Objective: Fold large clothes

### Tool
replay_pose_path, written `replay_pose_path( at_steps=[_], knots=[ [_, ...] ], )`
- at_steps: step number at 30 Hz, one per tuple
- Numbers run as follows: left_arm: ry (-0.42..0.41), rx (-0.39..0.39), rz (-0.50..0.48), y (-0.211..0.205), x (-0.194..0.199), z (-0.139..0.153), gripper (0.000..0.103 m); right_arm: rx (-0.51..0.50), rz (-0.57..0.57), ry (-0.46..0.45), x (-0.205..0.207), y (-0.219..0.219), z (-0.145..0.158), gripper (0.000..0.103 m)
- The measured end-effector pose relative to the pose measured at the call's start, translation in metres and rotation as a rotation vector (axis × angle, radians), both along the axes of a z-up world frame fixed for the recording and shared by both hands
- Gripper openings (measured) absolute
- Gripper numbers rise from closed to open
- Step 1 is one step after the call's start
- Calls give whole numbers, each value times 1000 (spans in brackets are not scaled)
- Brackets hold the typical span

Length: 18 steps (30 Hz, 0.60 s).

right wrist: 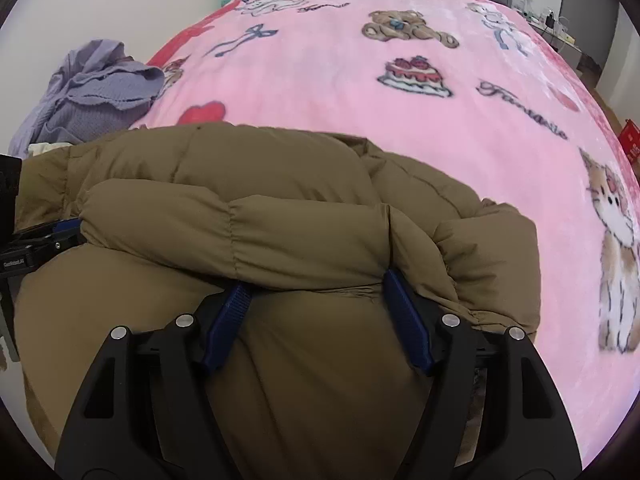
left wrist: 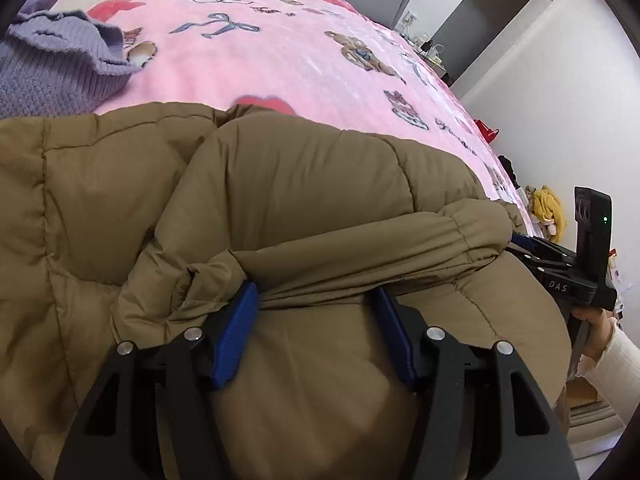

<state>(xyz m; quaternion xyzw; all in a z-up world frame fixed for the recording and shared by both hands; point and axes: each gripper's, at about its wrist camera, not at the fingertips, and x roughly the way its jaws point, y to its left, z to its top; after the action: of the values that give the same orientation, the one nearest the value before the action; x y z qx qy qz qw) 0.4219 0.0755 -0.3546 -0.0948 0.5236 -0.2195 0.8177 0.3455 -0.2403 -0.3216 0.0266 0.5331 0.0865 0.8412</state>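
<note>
Left wrist view shows the left tool with its blue fingers spread wide, tips tucked under a rolled fold of the brown puffer jacket. The jacket lies at the bed's near edge on a pink blanket. The right tool is likewise spread open under the same fold. A purple sweater sits at the left edge.

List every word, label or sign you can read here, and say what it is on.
"DAS": white letters on the black body of the right hand-held gripper.
"Fantasie", roughly: dark script on the pink blanket; last letters unclear.
Small script by the bow on the blanket: too blurred to read.
White label on the left hand-held gripper: too small to read.
</note>
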Motion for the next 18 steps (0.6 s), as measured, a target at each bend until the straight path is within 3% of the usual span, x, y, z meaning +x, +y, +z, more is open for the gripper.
replay_pose_path(
  at_steps=[6,8,11,12,13,16,18],
  knots=[
    [-5,58,-33,-9,-1,4,60,-21,22,1,0,3,3,68],
    [-7,82,-43,-12,-2,13,62,-17,30,-2,-5,4,17,79],
    [-39,107,-54,-17,-11,34,80,61,20,-94,-24,1,48,89],
    [-61,98,-52,-17,-17,42,92,87,17,-138,-34,0,59,90],
    [-116,95,-33,-16,-28,55,98,104,13,-177,-44,-1,69,92],
    [-206,115,-10,-13,-52,71,98,108,14,-226,-71,-1,79,94],
    [-196,135,-16,-13,-65,68,98,85,28,-236,-86,1,75,94]
  ],
)
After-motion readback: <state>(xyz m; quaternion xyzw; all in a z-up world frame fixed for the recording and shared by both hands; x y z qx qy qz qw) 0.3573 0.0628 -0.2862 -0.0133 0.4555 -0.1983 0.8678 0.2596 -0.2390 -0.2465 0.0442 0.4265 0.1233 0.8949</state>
